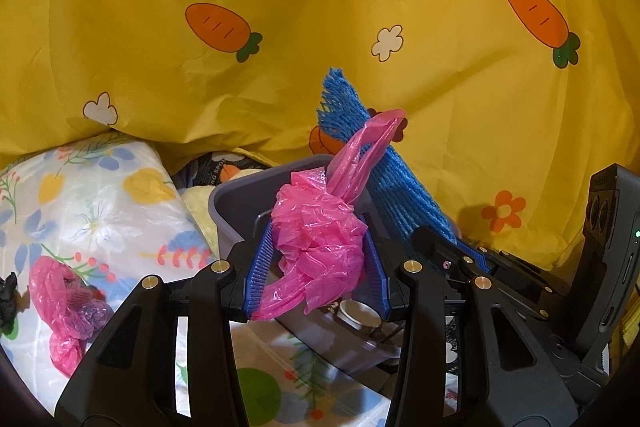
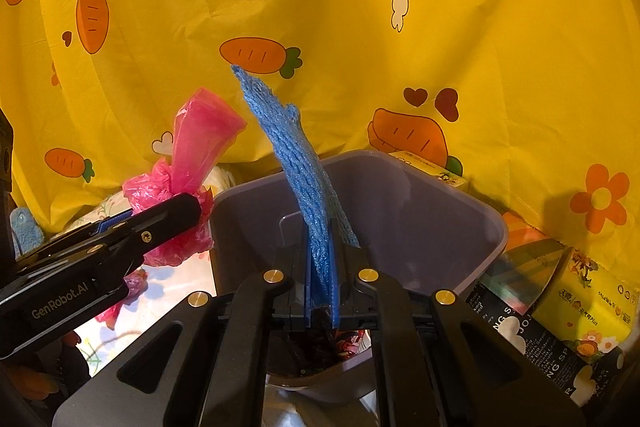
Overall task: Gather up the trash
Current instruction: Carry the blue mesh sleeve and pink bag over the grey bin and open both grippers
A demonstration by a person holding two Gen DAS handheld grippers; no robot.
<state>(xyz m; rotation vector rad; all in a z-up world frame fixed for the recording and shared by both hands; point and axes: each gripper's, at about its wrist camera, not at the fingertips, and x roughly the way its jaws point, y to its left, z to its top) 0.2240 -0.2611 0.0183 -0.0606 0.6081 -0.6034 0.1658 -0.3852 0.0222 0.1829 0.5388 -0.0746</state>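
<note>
Trash bin [image 2: 400, 211] lies directly below right gripper [image 2: 320, 267], clamped on upright blue foam net [image 2: 292, 147]; left gripper [image 1: 316, 259] pinches pink bag [image 1: 320, 239] beside its rim.

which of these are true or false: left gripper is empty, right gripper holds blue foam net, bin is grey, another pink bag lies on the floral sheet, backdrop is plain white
1. The left gripper is empty. False: it is shut on a crumpled pink bag.
2. The right gripper holds the blue foam net. True: the net stands up from between its closed fingers, over the bin.
3. The bin is grey. True.
4. Another pink bag lies on the floral sheet. True, to the left of the bin.
5. The backdrop is plain white. False: it is yellow with carrots and flowers.
</note>
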